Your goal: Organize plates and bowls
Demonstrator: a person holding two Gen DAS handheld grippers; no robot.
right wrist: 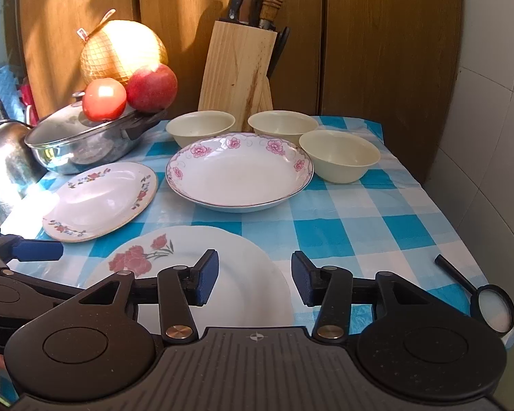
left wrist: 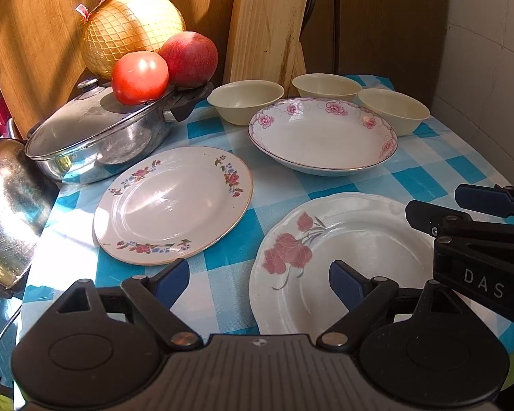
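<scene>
A checked blue bench is carrying crockery spread singly, apparently awaiting stacking. A steel pot is sitting far left with fruit on its lid. The deep pink-flowered plate is lying centre; a gilt-rimmed floral plate is resting to its left, a rose plate nearest. Three cream bowls are lining the far edge. The right claw and left claw are hovering open and empty over the rose plate, seemingly lining up a first pick.
</scene>
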